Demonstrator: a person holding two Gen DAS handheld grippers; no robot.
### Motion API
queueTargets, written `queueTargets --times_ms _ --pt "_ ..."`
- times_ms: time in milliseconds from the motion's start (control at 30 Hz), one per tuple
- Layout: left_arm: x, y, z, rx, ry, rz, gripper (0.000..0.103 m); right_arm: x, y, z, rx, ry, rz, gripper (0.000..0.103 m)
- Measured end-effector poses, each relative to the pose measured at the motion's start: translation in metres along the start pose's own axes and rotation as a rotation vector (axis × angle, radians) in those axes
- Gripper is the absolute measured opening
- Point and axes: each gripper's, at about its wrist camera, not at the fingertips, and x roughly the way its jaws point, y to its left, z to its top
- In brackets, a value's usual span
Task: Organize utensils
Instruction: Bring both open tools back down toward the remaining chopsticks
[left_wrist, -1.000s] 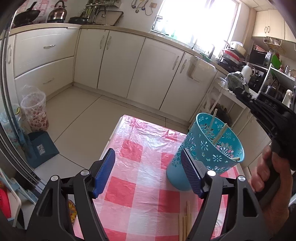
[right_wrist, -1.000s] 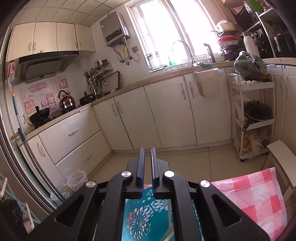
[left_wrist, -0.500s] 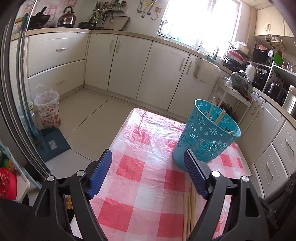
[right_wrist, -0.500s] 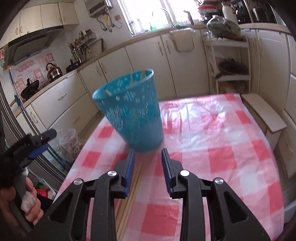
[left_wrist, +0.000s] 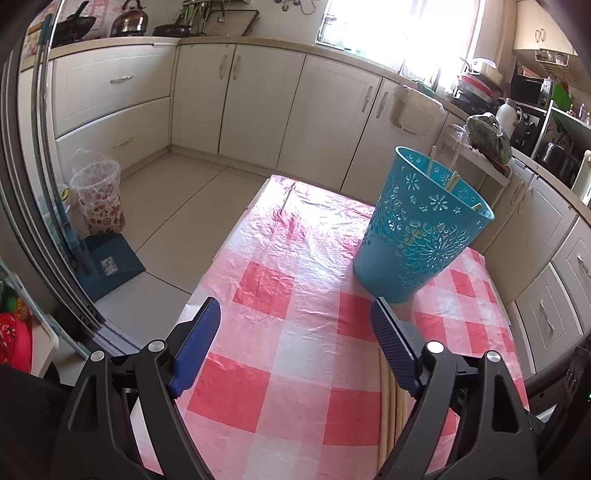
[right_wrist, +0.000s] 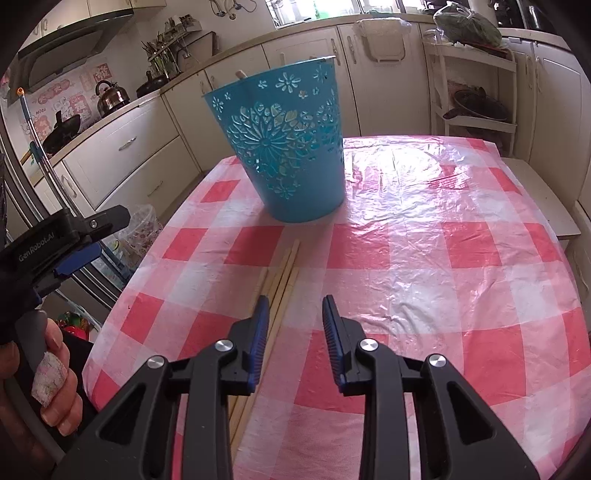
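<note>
A teal perforated bucket (left_wrist: 421, 236) stands upright on the red-and-white checked tablecloth (left_wrist: 280, 295), with a few wooden chopsticks (left_wrist: 448, 181) sticking out of it. It also shows in the right wrist view (right_wrist: 291, 147). Several loose chopsticks (right_wrist: 282, 273) lie side by side on the cloth in front of the bucket; in the left wrist view they (left_wrist: 391, 402) lie under the right finger. My right gripper (right_wrist: 293, 317) is open and empty, just right of and above the loose chopsticks. My left gripper (left_wrist: 291, 339) is wide open and empty; it shows at the table's left edge (right_wrist: 79, 240).
The table (right_wrist: 517, 258) stands in a kitchen with cream cabinets (left_wrist: 258, 103) behind. A white stool (right_wrist: 546, 199) is at the table's far right side. A lined bin (left_wrist: 98, 195) and a blue dustpan (left_wrist: 110, 262) sit on the floor at left.
The right gripper came down from above the bucket to low over the table and opened. The left gripper pulled back from the bucket, staying wide open.
</note>
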Motion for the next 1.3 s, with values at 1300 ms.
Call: queueTargets --times_ms 1300 --pt "0.037 -0.002 -0.015 0.006 0.152 0.003 0.079 0.040 0.017 0.007 -0.139 0.139 -0.097 0.010"
